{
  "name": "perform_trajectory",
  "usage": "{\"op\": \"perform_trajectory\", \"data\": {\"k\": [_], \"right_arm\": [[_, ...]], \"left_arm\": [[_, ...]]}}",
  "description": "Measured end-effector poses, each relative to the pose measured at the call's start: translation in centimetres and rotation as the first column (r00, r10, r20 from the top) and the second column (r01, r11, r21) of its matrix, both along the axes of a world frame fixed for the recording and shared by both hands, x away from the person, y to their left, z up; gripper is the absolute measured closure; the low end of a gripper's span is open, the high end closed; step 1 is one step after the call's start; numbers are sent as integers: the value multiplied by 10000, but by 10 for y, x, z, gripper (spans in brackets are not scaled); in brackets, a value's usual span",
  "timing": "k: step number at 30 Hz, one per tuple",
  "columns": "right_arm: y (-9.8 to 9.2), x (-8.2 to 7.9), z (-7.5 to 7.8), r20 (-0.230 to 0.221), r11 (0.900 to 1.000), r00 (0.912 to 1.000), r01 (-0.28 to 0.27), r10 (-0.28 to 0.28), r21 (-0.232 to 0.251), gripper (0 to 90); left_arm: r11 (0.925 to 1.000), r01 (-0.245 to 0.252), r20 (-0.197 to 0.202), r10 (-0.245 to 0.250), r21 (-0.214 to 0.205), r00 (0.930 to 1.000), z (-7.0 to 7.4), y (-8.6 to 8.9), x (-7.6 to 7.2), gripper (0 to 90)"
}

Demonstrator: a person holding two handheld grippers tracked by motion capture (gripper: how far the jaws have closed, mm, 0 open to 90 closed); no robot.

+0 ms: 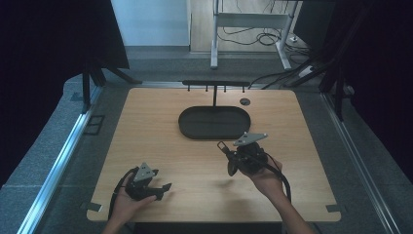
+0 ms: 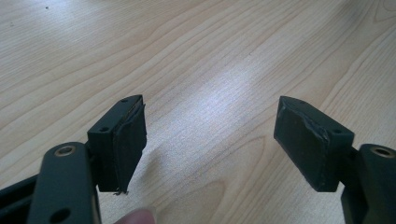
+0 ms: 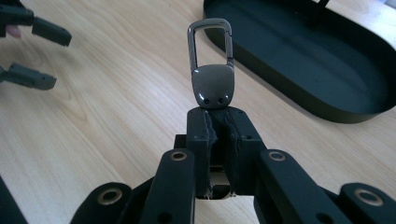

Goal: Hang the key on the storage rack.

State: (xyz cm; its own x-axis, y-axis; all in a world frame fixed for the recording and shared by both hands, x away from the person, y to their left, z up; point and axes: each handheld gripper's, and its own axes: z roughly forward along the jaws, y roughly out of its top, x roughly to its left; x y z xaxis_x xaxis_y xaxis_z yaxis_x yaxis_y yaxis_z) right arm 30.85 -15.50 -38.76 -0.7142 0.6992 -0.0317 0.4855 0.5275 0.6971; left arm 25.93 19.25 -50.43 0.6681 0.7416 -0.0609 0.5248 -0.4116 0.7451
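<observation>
Left gripper [image 2: 210,140] over the wooden tabletop [image 2: 210,56], jaws spread wide, nothing between them. Left pad [image 2: 128,144] has a frayed, peeling edge at its lower tip; right pad [image 2: 301,142] shows a cracked rubber edge. A fingertip [image 2: 135,217] pokes in just below the left pad. Tabletop between pads carries a bright glare patch.
</observation>
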Motion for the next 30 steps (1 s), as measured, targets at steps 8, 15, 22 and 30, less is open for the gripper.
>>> {"op": "perform_trajectory", "data": {"k": [8, 15, 22, 30], "right_arm": [[-5, 2, 3, 233, 9992, 9994, 234, -241, 311, 810], [-10, 4, 5, 368, 9974, 9980, 493, -513, 520, 810], [-15, 7, 7, 514, 9948, 9955, 761, -796, 683, 810], [-21, 13, 7, 552, 9908, 9920, 1088, -1135, 804, 810]], "left_arm": [[10000, -12, -14, 12, 2, 10000, 0, 0, 0, 258], [10000, -12, -21, 12, -7, 10000, 0, 0, 0, 258], [10000, 0, -12, 0, 16, 10000, 0, 0, 0, 259], [10000, -1, -2, 1, -1, 10000, 0, 0, 0, 258]]}}
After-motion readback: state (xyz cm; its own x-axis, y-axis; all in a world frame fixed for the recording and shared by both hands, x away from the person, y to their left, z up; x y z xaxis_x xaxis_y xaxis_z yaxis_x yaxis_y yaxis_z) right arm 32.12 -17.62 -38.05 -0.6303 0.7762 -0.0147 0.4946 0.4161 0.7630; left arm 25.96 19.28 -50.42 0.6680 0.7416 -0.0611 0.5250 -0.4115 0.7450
